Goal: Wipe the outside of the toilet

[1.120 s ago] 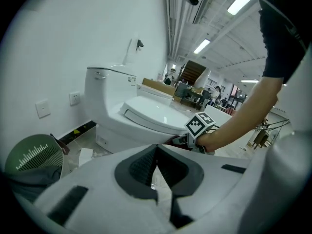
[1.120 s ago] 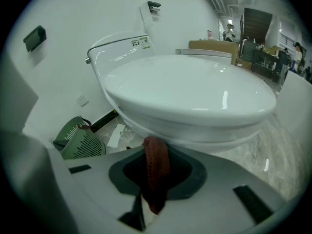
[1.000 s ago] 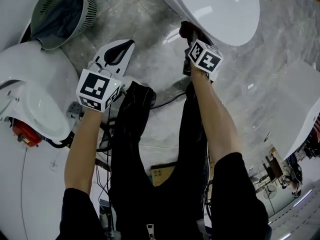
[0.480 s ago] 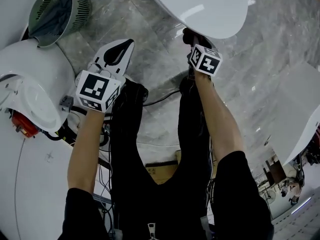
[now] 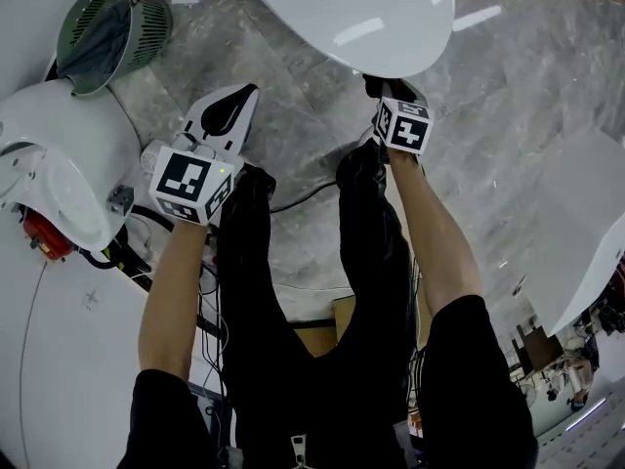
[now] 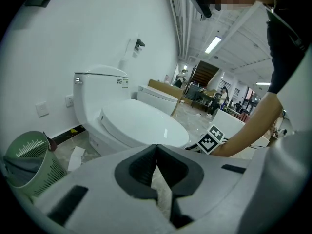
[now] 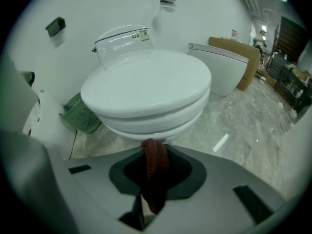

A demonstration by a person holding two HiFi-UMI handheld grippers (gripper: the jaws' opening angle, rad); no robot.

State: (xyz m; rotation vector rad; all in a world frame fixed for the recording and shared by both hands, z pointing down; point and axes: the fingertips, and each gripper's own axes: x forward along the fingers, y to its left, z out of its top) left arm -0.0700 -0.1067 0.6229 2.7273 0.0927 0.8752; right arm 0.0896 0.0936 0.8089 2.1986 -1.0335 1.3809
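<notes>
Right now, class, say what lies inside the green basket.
Dark grey-blue fabric, perhaps a liner bag, fills the green basket. Whatever lies beneath it, and the basket's bottom, is covered.

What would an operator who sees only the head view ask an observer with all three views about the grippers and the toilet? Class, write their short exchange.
Operator: Does the right gripper hold anything?
Observer: Yes, its jaws clamp a dark red cloth.
Operator: Where is the cloth?
Observer: Just under the front of the toilet bowl; contact is unclear.
Operator: And the left gripper?
Observer: Jaws together, nothing between them.
</notes>
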